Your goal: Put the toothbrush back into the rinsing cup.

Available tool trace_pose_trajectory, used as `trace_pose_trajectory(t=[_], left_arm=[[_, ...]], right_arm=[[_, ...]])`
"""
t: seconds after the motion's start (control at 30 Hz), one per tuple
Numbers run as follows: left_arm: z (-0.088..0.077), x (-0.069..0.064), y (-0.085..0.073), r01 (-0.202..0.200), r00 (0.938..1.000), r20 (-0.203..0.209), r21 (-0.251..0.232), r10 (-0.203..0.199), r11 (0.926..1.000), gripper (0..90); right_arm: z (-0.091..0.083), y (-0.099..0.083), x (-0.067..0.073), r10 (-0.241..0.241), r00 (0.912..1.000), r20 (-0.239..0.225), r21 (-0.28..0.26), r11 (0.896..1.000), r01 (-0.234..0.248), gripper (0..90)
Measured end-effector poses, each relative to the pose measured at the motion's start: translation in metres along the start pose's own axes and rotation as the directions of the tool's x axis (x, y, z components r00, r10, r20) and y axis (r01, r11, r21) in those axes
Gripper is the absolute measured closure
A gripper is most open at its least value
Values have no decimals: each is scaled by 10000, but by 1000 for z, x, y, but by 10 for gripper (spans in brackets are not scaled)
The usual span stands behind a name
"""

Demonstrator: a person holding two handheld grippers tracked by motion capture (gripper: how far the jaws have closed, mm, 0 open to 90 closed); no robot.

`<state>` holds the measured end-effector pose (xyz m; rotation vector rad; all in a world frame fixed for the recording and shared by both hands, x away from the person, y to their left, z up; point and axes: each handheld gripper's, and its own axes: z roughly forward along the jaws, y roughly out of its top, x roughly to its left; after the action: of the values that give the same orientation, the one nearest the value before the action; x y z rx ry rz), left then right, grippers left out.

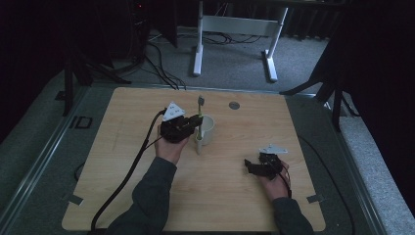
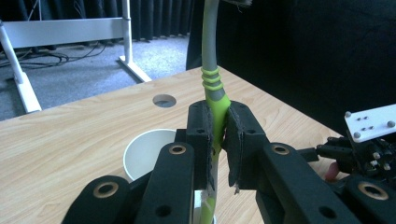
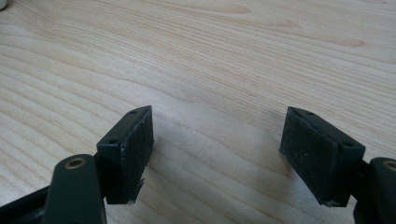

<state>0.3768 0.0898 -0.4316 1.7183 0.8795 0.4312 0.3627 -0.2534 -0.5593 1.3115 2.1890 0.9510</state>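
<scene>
Gripping a green and grey toothbrush (image 2: 214, 93), the left gripper (image 1: 195, 121) sits at the centre of the high view, its pads clamped narrow on the green part of the handle. Toothbrush stands upright; its head end points up, toward the top of the frame, and its lower end reaches down at the near rim of a white cup (image 1: 206, 128). Whether the tip rests inside the cup or just in front of it I cannot tell. In the left gripper view the cup's open mouth shows at lower left of the jaws.

Right gripper (image 1: 250, 166) is at lower right of the high view, well apart from the cup, held low over the wooden table (image 1: 254, 122). Its jaws stand wide with only bare wood between them.
</scene>
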Motion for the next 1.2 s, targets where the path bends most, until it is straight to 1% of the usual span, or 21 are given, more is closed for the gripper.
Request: trace_pose_trajectory(t=[0.33, 0.43, 0.67, 0.97, 1.2], left_arm=[[4, -2, -3, -111, 9999, -43, 204, 112, 9997, 804], [5, -2, -4, -124, 9999, -36, 341, 125, 9993, 803], [8, -3, -8, -146, 9999, 83, 555, 142, 9984, 800], [13, -6, -14, -395, 9992, 110, 1020, 386, 9940, 794], [15, -7, -17, -526, 9986, 9, 1289, 530, 9903, 782]], right_arm=[[0, 0, 0, 12, 10000, -3, 1, 10000, -12, 253], [0, 0, 0, -4, 10000, -1, -2, 10000, 4, 253], [0, 0, 0, -1, 10000, -1, -6, 10000, 1, 253], [0, 0, 0, -9, 10000, -1, -4, 10000, 9, 252], [0, 0, 0, -7, 10000, 2, -3, 10000, 7, 252]])
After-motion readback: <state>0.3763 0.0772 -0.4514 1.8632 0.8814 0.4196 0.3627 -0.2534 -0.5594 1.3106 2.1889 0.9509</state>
